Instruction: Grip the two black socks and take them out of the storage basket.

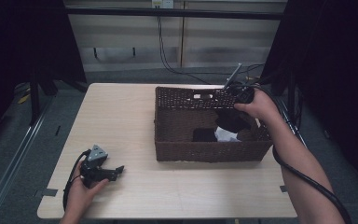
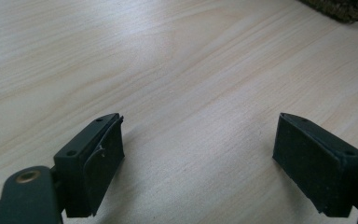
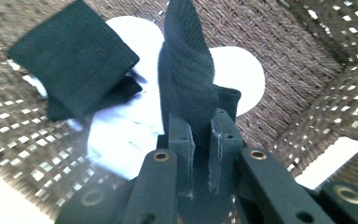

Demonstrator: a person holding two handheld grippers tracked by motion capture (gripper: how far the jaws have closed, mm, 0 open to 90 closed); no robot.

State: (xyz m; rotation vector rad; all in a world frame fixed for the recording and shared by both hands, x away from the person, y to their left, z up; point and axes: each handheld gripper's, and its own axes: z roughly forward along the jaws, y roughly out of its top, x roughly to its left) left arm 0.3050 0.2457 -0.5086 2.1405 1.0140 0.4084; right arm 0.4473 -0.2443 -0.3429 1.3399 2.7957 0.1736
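One black sock [image 3: 186, 79] between right gripper [image 3: 201, 154] pads.

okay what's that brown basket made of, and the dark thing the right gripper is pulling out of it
The basket looks like woven wicker or rattan, matte brown: the right gripper view shows plaited strands with light coming through the gaps. The dark piece clamped in the right gripper looks like knitted fabric, probably a sock: fine ribbing runs along it and it folds limply. Which fibre it is I can't tell.
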